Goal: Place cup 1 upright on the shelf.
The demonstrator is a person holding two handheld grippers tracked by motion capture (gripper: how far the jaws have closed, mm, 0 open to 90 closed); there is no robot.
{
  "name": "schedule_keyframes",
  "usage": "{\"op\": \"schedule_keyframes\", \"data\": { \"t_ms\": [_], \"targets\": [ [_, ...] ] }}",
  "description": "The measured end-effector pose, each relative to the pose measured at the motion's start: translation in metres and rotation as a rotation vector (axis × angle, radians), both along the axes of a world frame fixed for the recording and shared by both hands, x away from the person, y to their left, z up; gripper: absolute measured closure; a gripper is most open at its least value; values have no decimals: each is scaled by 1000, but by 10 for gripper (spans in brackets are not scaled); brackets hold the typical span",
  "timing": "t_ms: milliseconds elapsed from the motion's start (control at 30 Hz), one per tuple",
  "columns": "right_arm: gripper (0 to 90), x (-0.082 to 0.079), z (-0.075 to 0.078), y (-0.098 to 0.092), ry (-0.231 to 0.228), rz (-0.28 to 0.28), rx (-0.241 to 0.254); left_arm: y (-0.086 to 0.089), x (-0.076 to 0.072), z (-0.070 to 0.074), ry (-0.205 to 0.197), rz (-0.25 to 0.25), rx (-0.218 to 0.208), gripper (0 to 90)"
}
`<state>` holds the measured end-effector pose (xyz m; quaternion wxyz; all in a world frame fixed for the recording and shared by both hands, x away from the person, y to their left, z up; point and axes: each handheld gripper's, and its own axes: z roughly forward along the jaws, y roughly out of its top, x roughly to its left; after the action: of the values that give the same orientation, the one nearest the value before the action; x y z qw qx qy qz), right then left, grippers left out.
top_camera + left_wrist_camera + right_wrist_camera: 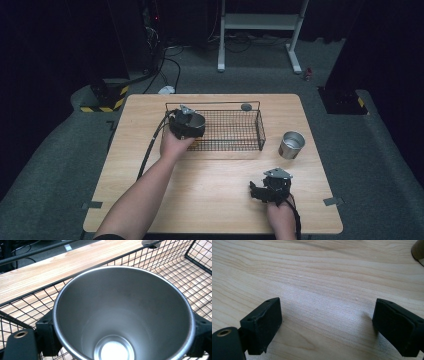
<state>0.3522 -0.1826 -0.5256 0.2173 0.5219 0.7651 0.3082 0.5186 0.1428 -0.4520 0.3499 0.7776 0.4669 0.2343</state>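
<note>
The left tool (189, 124) is clamped across the body of a steel cup (123, 315), one black jaw pressed against each flank in the left gripper view, so that the cup is carried mouth-up and kept upright. The cup is held at the 9 o'clock end of the wire basket (259, 129), over or just inside its mesh floor; whether its base touches the mesh cannot be told. That position suggests the cup is being lowered into the basket, with the far end left free. A small grey round object (246, 107) is seen at the basket's 12 o'clock rim. The right tool (270, 186) is rested low over the surface (215, 200) at about 5 o'clock, its jaws spread wide around bare wood, apparently kept ready. A second steel cup (291, 145) is left standing at 3 o'clock of the basket, just beside it, probably the next thing to be taken.
</note>
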Motion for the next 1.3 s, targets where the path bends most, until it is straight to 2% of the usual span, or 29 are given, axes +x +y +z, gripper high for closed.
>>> {"op": "schedule_keyframes", "data": {
  "t_ms": [367,733,833,1000,1133,1300],
  "targets": [
    [88,0,0,0,0,0,0,6,-7,-4,-14,-10,-8,132],
    [88,-1,0,0,-2,1,0,13,-10,-11,4,-11,-13,131],
    [88,-1,0,0,-2,3,-1,13,-10,-12,3,-4,-8,101],
    [88,-1,0,0,-2,3,-1,14,-10,-10,-11,10,-22,9],
    [89,-1,0,0,-4,3,-1,14,-12,-8,-28,-2,-31,4],
    [88,-1,0,0,-3,3,-1,15,-12,-6,-29,-5,-43,0]
  ]
}}
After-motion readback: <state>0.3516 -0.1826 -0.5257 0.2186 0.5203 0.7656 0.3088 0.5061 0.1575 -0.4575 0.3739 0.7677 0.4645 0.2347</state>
